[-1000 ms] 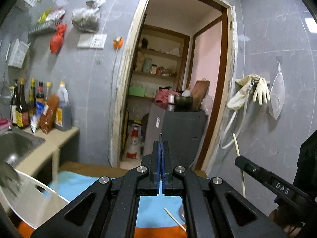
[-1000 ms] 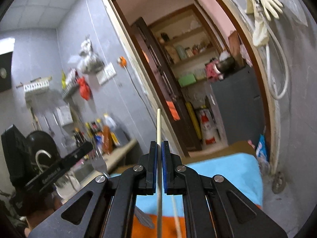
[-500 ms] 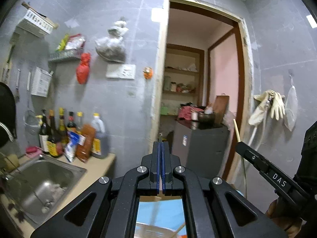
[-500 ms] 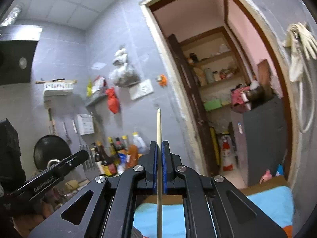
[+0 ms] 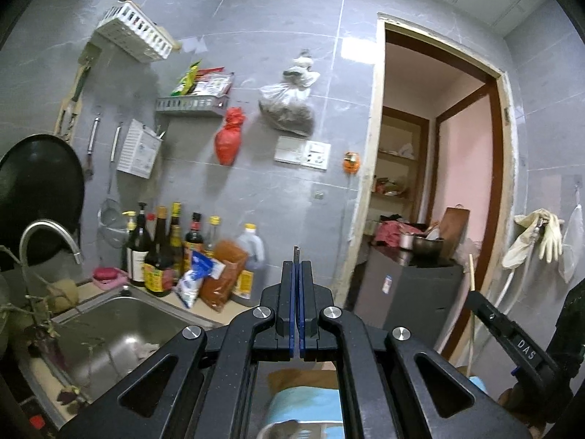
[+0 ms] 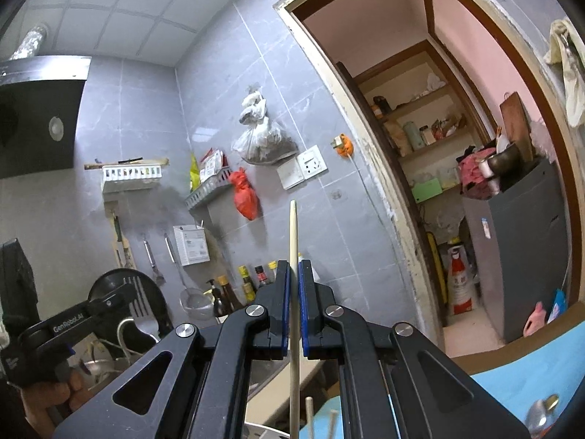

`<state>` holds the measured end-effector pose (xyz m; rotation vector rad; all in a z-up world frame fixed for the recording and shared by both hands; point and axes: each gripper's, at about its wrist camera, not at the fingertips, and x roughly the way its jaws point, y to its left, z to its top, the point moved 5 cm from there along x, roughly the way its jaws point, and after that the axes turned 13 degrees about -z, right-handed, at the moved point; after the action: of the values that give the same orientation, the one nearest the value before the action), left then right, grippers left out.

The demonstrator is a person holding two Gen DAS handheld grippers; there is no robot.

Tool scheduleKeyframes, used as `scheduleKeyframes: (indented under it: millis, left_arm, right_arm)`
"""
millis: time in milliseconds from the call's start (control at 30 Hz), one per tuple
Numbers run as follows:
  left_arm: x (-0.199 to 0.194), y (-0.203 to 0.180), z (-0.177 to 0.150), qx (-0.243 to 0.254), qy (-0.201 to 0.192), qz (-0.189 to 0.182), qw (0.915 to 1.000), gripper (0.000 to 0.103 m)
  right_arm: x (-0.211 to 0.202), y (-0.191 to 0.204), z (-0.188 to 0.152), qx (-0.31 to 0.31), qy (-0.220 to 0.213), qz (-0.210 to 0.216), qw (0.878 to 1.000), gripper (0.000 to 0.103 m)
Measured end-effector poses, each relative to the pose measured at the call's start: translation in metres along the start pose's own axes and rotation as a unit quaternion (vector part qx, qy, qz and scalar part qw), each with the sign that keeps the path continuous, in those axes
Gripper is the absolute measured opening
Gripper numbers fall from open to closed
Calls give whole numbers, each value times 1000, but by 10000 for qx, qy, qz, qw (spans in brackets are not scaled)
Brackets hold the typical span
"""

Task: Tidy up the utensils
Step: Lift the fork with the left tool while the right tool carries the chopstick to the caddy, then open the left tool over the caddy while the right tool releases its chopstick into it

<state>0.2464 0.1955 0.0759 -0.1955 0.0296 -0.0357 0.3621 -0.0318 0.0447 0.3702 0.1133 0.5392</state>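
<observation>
Left claw (image 5: 296, 267): pressed together, pinching a fork (image 6: 140, 303) by its thin handle, tines showing in the right view.
Right claw (image 6: 294, 274): pinching a chopstick (image 6: 293, 241) upright.
Place: both are hanging in the air just right of the sink (image 5: 109, 329), above the blue-clothed table (image 6: 530, 366).
Risk: the chopstick is being gripped on a narrow round shaft, so it is liable to pivot or slip.
Risk: the fork could twist in the pads.

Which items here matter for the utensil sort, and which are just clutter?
Job: fork in left gripper; chopstick in right gripper.
Clutter: sauce bottles, sink, red bag, rubber gloves, black pan.
</observation>
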Motion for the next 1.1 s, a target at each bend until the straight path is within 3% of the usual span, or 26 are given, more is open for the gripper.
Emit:
scheduleKeyframes:
  millis: [367, 733, 1100]
  left_arm:
    - [2, 12, -58, 773, 131, 403, 9961, 0]
    - [13, 5, -95, 1086, 271, 373, 9930, 0]
    - [19, 2, -104, 813, 510, 189, 9952, 0]
  right_arm:
    - [7, -2, -42, -61, -265, -222, 9994, 3]
    - [7, 1, -68, -502, -362, -405, 9973, 3]
    - [5, -3, -75, -587, -302, -405, 9970, 3]
